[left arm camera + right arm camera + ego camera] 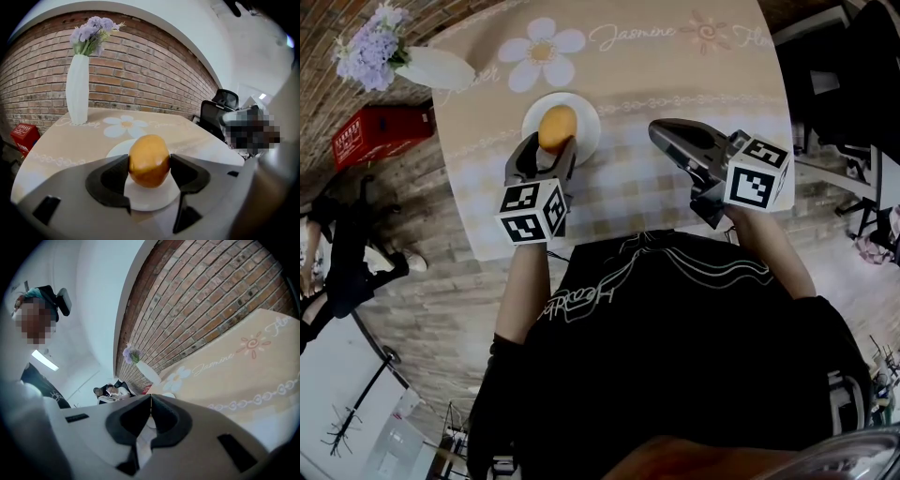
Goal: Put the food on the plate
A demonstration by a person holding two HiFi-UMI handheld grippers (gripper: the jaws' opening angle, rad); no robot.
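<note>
A round orange-yellow piece of food (558, 127) (149, 160) sits between the jaws of my left gripper (549, 146) (149, 165), and both pads press on its sides. It is over the middle of the small white plate (587, 120) (154, 198); I cannot tell whether it touches the plate. My right gripper (658, 133) (151, 397) hovers to the right of the plate, tilted, with its tips together and nothing between them.
The table (675, 75) has a beige cloth with a daisy print. A white vase (436, 67) (77, 89) of lilac flowers stands at its far left corner. A red crate (370, 136) is on the floor to the left, and an office chair (220, 112) is beyond the table's right side.
</note>
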